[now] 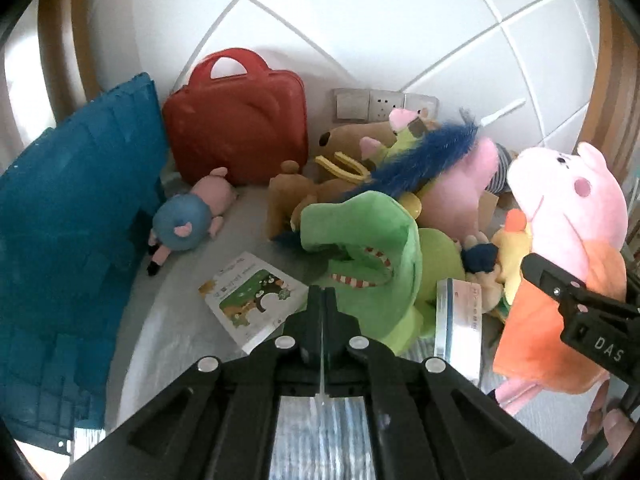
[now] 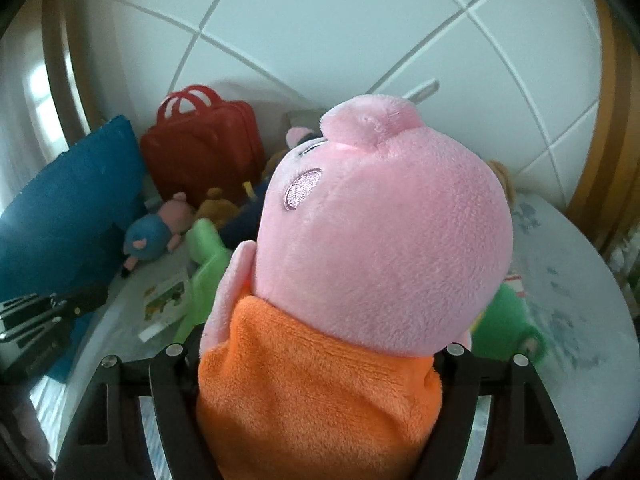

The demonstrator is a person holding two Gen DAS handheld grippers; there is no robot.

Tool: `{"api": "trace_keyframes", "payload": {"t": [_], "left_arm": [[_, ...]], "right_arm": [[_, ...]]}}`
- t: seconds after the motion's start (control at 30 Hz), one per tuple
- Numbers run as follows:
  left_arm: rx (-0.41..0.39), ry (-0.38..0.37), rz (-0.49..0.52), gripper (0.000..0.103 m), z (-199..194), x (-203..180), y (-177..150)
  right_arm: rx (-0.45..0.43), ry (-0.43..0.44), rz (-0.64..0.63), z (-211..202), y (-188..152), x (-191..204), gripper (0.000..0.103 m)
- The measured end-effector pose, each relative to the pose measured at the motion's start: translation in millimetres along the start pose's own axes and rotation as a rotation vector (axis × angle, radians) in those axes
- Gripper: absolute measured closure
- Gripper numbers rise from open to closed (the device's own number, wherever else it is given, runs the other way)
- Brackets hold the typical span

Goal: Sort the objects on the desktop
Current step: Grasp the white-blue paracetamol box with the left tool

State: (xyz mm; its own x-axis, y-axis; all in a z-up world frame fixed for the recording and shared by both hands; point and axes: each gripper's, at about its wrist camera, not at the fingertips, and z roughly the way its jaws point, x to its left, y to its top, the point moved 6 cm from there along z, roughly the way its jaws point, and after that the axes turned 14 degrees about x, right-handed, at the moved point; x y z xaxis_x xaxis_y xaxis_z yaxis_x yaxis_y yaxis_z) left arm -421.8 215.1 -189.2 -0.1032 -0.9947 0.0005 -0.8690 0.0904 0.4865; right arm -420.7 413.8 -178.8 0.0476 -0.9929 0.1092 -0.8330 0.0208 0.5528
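Observation:
My right gripper is shut on a big pink pig plush in an orange dress and holds it upright; the plush hides its fingertips. The same pig shows at the right of the left wrist view, with the right gripper against its dress. My left gripper is shut and empty, just in front of a green crocodile plush and beside a picture book. A heap of plush toys lies behind.
A red plastic case stands against the tiled wall. A blue crate stands at the left. A small pig plush in blue lies by it. A boxed pack lies right of the crocodile. Wall sockets sit behind the heap.

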Motion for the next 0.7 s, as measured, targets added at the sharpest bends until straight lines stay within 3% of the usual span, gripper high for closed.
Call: {"api": "trace_keyframes", "payload": {"t": [0.2,0.47,0.53,0.57,0.6,0.67,0.7], "left_arm": [[0.050,-0.062,0.050,0.103,2.8,-30.6,-19.3],[0.167,-0.081,0.121,0.100,47.5,-99.7,-48.9],[0.188,-0.078,0.136,0.090,62.3,-118.1,-55.9],[0.193,-0.076,0.141,0.076,66.3,-124.2,-58.6],[0.192,-0.073,0.145,0.055,71.8,-131.6,-60.8],[0.169,-0.066,0.147,0.031,79.4,-144.1,-62.2],[0.147,-0.052,0.145,0.029,82.1,-150.2,-61.7]], "right_arm": [[-0.011,-0.033,0.043,-26.6,-27.2,-16.4,0.027],[0.020,-0.042,0.109,-22.5,-66.7,-59.8,0.027],[0.024,-0.041,0.118,-19.1,-74.0,-71.2,0.027],[0.025,-0.046,0.127,-16.9,-79.1,-80.5,0.027],[0.025,-0.046,0.132,-16.1,-83.7,-87.8,0.027],[0.025,-0.047,0.145,-12.5,-89.5,-99.0,0.027],[0.025,-0.048,0.152,-10.9,-91.6,-103.8,0.027]]}}
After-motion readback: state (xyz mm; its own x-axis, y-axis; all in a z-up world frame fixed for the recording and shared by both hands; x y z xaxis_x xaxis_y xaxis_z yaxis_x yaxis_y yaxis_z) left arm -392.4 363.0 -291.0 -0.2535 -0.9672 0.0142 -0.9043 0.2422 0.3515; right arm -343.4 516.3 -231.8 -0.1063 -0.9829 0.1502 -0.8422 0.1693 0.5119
